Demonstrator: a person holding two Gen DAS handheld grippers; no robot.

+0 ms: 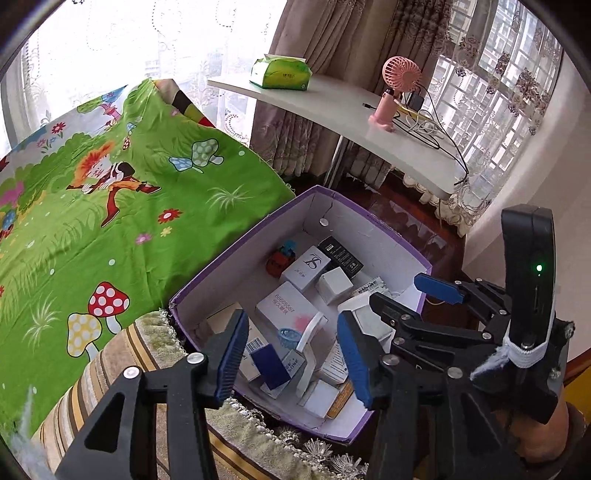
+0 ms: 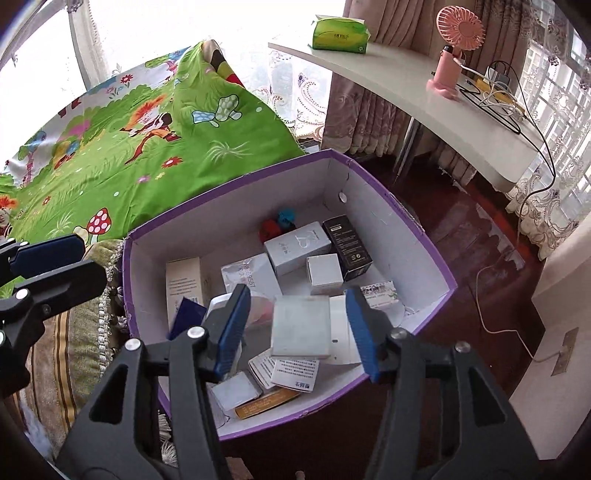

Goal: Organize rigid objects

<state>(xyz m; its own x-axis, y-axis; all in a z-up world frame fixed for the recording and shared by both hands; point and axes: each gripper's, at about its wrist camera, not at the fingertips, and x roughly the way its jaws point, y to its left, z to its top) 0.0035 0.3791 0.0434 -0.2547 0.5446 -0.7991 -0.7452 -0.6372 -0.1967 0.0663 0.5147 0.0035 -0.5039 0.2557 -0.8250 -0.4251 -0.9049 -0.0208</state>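
Note:
A purple cardboard box [image 1: 373,221] [image 2: 236,188] with white inner walls holds several small cartons: a grey-white carton [image 2: 297,247], a black carton [image 2: 347,245], a small white cube box [image 2: 324,275], and a red and blue toy [image 2: 277,221]. My left gripper [image 1: 291,354] is open and empty above the box's near end. My right gripper [image 2: 299,328] is open above the box; a blurred grey square box [image 2: 301,325] lies between its fingers, not clamped. The right gripper also shows in the left wrist view [image 1: 406,299].
A green cartoon-print cloth [image 1: 110,206] covers the surface left of the box. A striped fringed cushion [image 1: 122,350] lies under the box's near corner. A white table [image 2: 424,96] at the back right carries a tissue pack [image 2: 340,35], a pink fan [image 2: 456,44] and cables.

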